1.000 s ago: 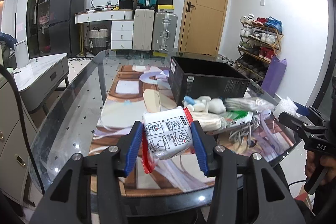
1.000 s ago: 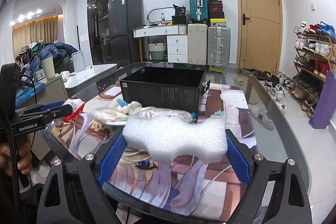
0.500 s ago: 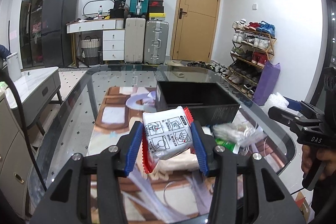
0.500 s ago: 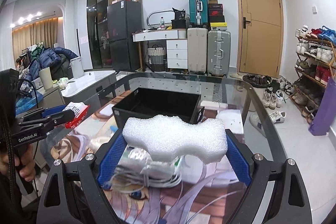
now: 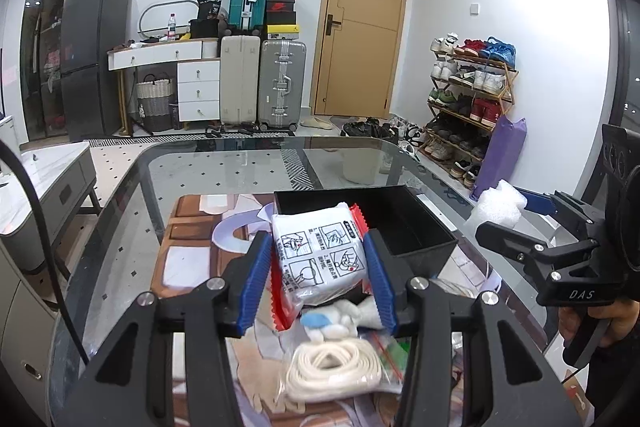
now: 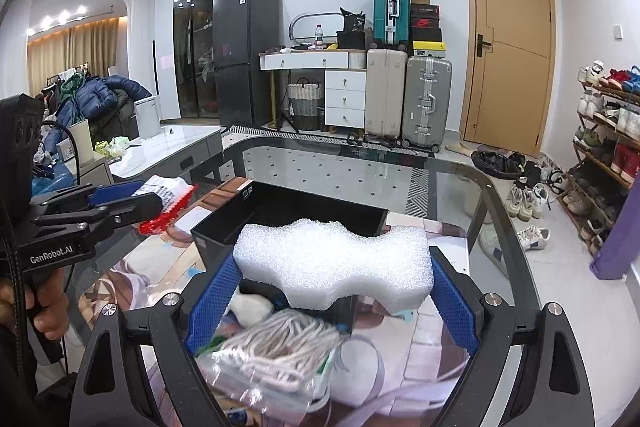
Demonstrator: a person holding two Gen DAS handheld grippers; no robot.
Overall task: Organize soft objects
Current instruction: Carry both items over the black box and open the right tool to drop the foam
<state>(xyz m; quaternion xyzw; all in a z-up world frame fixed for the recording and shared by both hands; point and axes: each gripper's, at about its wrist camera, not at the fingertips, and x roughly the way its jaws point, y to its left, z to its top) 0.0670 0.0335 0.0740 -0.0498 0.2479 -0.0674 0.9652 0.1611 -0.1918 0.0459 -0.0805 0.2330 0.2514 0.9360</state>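
While I carried both loads toward the black bin [image 5: 404,223], the view shifted: a second earlier the bin sat well ahead behind the pile of soft things, and now its open mouth lay just beyond both sets of tongs, with the pile passing beneath them. I took that to mean the approach was nearly done and the drop was the step in hand.

My left tongs [image 5: 320,267] were clamped on the white packet with red edges [image 5: 320,251], its printed face toward the camera, held in the air just short of the bin's near wall. My right tongs [image 6: 332,291] were clamped, jaws wide, on the white foam block [image 6: 336,263], which hung over the bin's near corner in the right wrist view. Neither thing was inside the bin, and the bin looked empty as far as I could see.

Left on the glass desk [image 5: 224,163], on its printed mat, were a bagged coil of white cord [image 5: 336,367] and a small blue-and-white plush toy [image 5: 340,315], both directly below the tongs. Nothing blocked the bin's mouth. My concern was the two tongs crowding each other over one opening, and the wide foam block catching the bin's rim; I judged that releasing one at a time would suit.
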